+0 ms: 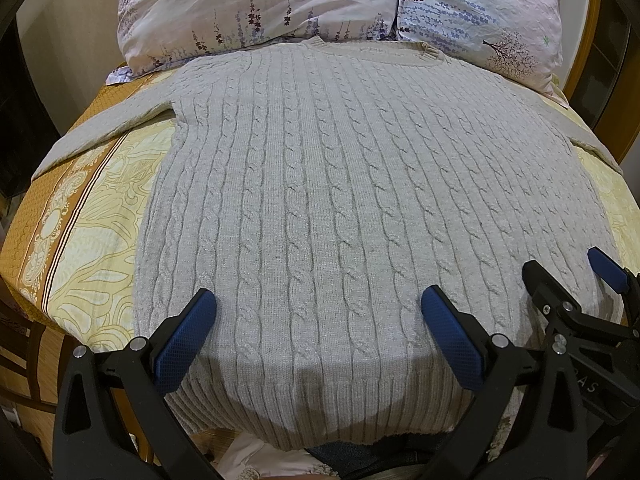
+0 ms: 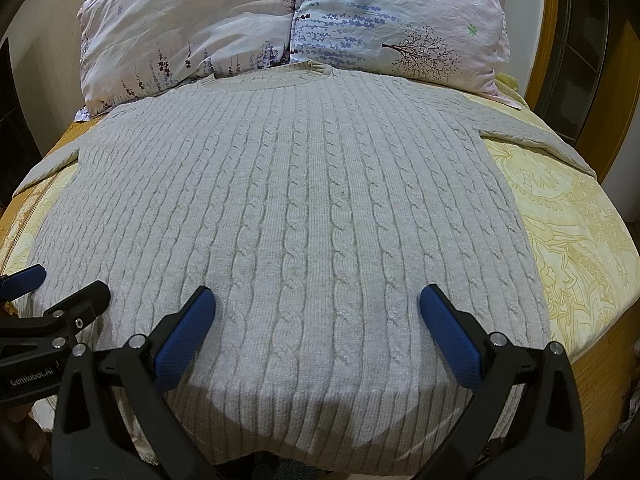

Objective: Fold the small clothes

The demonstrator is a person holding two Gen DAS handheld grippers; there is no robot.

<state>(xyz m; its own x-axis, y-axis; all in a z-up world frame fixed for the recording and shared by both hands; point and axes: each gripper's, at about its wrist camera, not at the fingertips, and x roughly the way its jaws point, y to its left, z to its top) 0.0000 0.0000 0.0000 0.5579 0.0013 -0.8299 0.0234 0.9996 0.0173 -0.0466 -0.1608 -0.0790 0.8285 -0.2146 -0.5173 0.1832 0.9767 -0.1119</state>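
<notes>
Blue-padded fingers of the left gripper stand spread wide and hold nothing, poised just above the ribbed hem of a light grey cable-knit sweater. The right gripper is the same: its fingers are parted wide and empty, over the hem's right half, with the left gripper's tip showing just beside it.

Taking the sweater as the landmark, it lies flat and face up on the bed, its hem at the near edge and its collar at the far end, touching two floral pillows. Its left sleeve runs out to the left side and its right sleeve to the right, both resting on the yellow patterned bedspread that shows on either side of the body. A wooden bed frame rises beyond the right sleeve.

No fold seems begun: the garment looks fully spread, so this reads as the approach before the first grasp. Next, each gripper probably needs to drop to a hem corner or a sleeve, pinch only the knit and not the bedspread, then carry it evenly across.
</notes>
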